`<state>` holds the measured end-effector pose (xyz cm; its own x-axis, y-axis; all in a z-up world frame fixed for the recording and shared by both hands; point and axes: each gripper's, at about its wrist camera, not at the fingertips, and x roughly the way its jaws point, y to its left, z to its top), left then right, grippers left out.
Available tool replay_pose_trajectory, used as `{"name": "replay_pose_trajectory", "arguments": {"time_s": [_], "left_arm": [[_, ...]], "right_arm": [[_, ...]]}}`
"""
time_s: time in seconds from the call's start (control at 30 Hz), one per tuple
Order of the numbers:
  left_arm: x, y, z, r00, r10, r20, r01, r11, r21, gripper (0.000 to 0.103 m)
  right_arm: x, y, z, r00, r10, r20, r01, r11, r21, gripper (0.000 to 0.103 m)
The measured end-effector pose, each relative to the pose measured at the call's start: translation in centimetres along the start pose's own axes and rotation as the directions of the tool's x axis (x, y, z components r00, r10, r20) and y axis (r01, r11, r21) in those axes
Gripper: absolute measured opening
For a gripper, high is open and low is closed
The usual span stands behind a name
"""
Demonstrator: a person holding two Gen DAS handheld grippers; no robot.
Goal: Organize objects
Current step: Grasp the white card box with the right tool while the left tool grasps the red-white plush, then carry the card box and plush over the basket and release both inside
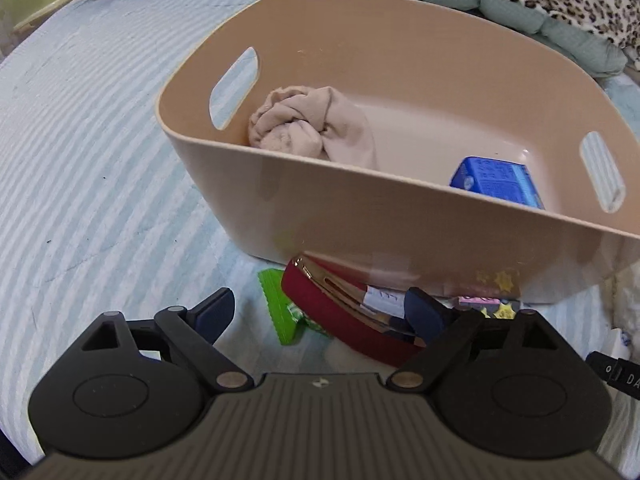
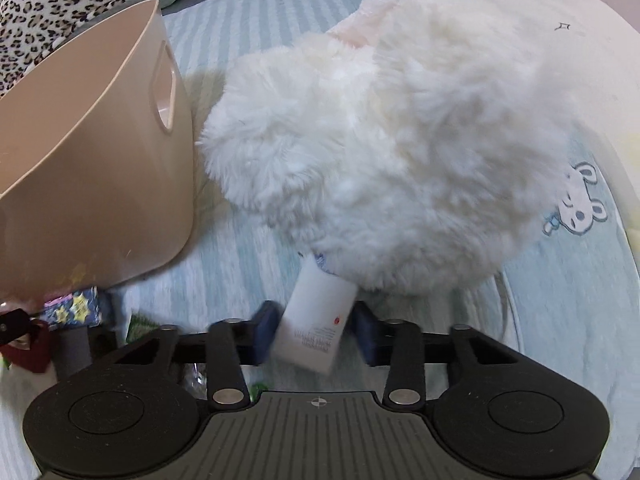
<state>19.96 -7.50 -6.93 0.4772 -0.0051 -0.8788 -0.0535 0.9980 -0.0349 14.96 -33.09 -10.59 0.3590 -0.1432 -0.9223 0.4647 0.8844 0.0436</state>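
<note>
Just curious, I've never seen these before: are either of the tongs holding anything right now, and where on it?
The right tongs flank the white tube's lower end; whether they grip it cannot be told. The left tongs are open, holding nothing.

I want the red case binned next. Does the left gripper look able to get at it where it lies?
Probably yes. The left gripper is open just above the red case, which lies on the bed against the basket. Nothing covers it, though the basket wall crowds its far end.
</note>
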Motion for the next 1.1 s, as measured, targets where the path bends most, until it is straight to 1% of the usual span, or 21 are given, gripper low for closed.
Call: {"name": "replay_pose_trajectory", "arguments": {"time_s": [0.03,0.1,0.13,0.2,0.27,0.3,0.33,0.37,0.4,0.47,0.5,0.6,0.63,0.7,0.73,0.77,0.83,0.9,0.93,0.97,1.1], "left_arm": [[-0.3,0.1,0.1,1.000,-0.018,-0.003,0.018,1.000,-0.001,0.092],[-0.8,0.4,0.5,0.998,-0.056,0.005,0.056,0.998,-0.029,0.092],[-1.1,0.4,0.6,0.998,-0.060,0.019,0.061,0.997,-0.043,0.092],[-1.1,0.0,0.8,0.999,-0.049,0.015,0.049,0.998,-0.041,0.092],[0.0,-0.8,0.6,0.999,-0.027,-0.027,0.027,1.000,-0.008,0.092],[0.9,-1.2,0.4,0.996,-0.012,-0.085,0.014,1.000,0.022,0.092],[1.8,-1.3,0.1,0.989,-0.013,-0.146,0.018,0.999,0.038,0.093],[2.3,-1.0,-0.4,0.983,-0.023,-0.182,0.029,0.999,0.030,0.093],[2.3,-0.7,-0.8,0.983,-0.032,-0.180,0.038,0.999,0.027,0.093],[1.5,0.0,-1.4,0.986,-0.058,-0.155,0.066,0.997,0.046,0.093],[1.1,0.5,-1.6,0.983,-0.072,-0.168,0.080,0.996,0.040,0.093],[0.4,1.9,-1.6,0.965,-0.118,-0.235,0.128,0.991,0.030,0.091],[0.3,2.3,-1.6,0.962,-0.127,-0.243,0.142,0.989,0.042,0.089],[0.2,3.2,-1.6,0.962,-0.122,-0.243,0.142,0.988,0.066,0.078],[0.3,3.7,-1.6,0.962,-0.124,-0.242,0.146,0.987,0.073,0.070],[0.4,4.1,-1.5,0.961,-0.135,-0.242,0.157,0.985,0.070,0.065],[0.5,5.0,-1.4,0.956,-0.173,-0.239,0.190,0.980,0.052,0.063],[0.4,5.1,-1.3,0.950,-0.198,-0.239,0.220,0.973,0.066,0.062],[0.4,5.1,-1.3,0.950,-0.205,-0.237,0.230,0.970,0.081,0.060],[0.3,5.1,-1.3,0.951,-0.206,-0.232,0.233,0.968,0.093,0.051],[-0.3,5.8,-1.6,0.948,-0.235,-0.216,0.263,0.958,0.113,0.044]], "right_arm": [[-0.1,-0.1,0.0,1.000,0.004,-0.006,-0.004,1.000,0.000,0.032],[-0.2,-0.2,0.0,1.000,0.012,-0.007,-0.012,1.000,0.004,0.033],[-0.2,-0.3,0.1,1.000,0.014,-0.006,-0.014,1.000,0.009,0.041],[-0.1,-0.3,0.2,1.000,0.022,0.008,-0.022,1.000,0.020,0.044],[0.1,0.0,0.3,1.000,0.024,0.019,-0.025,1.000,0.013,0.045],[0.2,0.3,0.3,1.000,0.017,0.020,-0.017,1.000,-0.001,0.044],[0.3,0.6,0.3,1.000,0.008,0.020,-0.008,1.000,-0.018,0.040],[0.2,0.9,0.2,1.000,0.004,0.025,-0.003,0.999,-0.033,0.033],[0.1,1.1,0.1,1.000,0.005,0.027,-0.004,0.999,-0.046,0.030],[-0.2,1.5,-0.1,1.000,0.013,0.016,-0.012,0.997,-0.073,0.028],[-0.4,1.6,-0.2,1.000,0.016,0.009,-0.016,0.996,-0.085,0.028],[-0.6,1.7,-0.4,0.999,0.037,-0.012,-0.037,0.995,-0.091,0.028],[-0.7,1.8,-0.5,0.999,0.045,-0.018,-0.047,0.995,-0.089,0.028],[-1.0,1.9,-0.3,0.998,0.065,-0.027,-0.067,0.994,-0.088,0.028],[-1.2,1.9,-0.4,0.997,0.075,-0.031,-0.077,0.993,-0.090,0.028],[-1.3,2.0,-0.4,0.996,0.080,-0.033,-0.083,0.992,-0.091,0.028],[-1.5,2.1,-0.5,0.996,0.084,-0.031,-0.087,0.992,-0.091,0.028],[-1.4,2.1,-0.4,0.996,0.084,-0.034,-0.087,0.993,-0.085,0.028],[-1.4,2.1,-0.3,0.996,0.087,-0.035,-0.089,0.993,-0.079,0.028],[-1.4,2.1,-0.2,0.995,0.090,-0.034,-0.092,0.993,-0.075,0.028],[-2.5,2.0,-0.6,0.994,0.105,-0.009,-0.105,0.992,-0.072,0.028]]}}
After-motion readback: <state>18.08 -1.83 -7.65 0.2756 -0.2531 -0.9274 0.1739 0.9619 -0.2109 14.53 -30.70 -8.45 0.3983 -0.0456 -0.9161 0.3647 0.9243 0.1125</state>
